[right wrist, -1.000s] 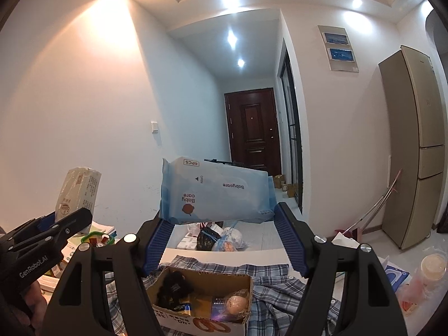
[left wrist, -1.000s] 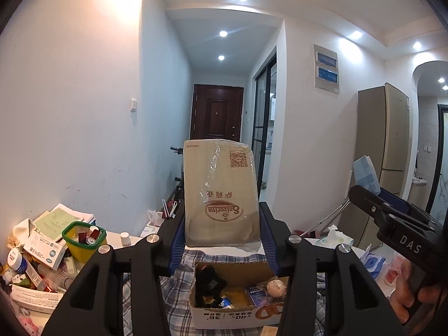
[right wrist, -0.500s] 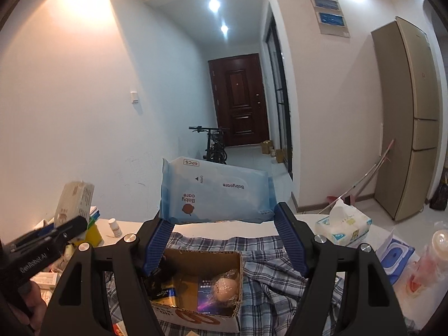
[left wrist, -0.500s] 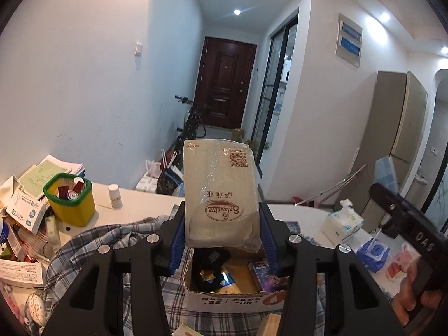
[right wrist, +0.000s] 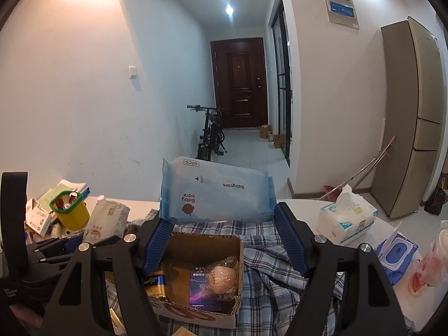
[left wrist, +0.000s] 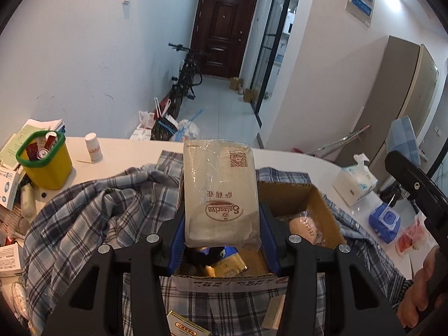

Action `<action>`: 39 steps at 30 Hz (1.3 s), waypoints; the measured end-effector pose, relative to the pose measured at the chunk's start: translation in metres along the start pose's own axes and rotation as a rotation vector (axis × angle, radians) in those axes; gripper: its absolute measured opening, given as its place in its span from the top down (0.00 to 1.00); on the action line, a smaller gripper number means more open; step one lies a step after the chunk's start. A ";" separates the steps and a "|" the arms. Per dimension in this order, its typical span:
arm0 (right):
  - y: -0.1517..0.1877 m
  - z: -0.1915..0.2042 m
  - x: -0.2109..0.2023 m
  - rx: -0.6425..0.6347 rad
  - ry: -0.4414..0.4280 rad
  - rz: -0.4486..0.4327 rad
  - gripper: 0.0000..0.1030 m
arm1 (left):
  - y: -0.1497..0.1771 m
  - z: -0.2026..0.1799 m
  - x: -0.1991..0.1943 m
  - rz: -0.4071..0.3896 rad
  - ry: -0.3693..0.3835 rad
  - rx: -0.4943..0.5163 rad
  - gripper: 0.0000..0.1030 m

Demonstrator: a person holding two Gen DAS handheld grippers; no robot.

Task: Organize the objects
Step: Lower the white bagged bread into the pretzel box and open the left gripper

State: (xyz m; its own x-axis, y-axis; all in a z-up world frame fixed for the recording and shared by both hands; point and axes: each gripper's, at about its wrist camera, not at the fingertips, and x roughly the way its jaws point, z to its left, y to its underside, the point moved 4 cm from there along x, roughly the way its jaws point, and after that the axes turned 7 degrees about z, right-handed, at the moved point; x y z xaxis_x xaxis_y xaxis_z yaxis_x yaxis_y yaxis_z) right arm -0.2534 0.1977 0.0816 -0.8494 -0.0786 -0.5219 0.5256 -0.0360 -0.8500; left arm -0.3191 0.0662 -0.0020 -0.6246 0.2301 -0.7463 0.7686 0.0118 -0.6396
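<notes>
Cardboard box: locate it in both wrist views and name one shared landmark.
Left wrist: cardboard box sits low centre, partly behind the held beige packet.
Right wrist: cardboard box sits low, left of centre, under the blue wipes pack.
Shared landmark: yellow bin.

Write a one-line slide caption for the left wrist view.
Left gripper holds a beige Saizeriya packet above an open cardboard box resting on plaid cloth.
</notes>
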 end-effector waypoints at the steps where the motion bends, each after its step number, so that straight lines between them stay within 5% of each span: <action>1: 0.002 0.000 0.005 -0.003 0.001 0.014 0.31 | 0.002 0.001 0.006 0.019 0.004 0.002 0.52; 6: 0.010 0.002 0.022 -0.013 0.002 0.070 0.31 | 0.011 -0.004 0.027 0.092 0.018 0.015 0.52; 30: 0.033 0.011 0.054 -0.055 0.020 0.159 0.31 | 0.017 0.011 0.051 0.162 -0.028 -0.011 0.51; 39: 0.038 0.015 0.060 -0.065 -0.002 0.176 0.31 | 0.009 0.005 0.028 0.063 -0.080 0.040 0.28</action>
State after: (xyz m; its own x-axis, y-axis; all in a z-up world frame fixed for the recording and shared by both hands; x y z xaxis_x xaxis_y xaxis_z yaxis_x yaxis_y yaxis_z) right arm -0.2839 0.1761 0.0188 -0.7444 -0.0795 -0.6630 0.6619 0.0428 -0.7484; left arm -0.3298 0.0682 -0.0296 -0.5857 0.1508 -0.7964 0.8014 -0.0394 -0.5968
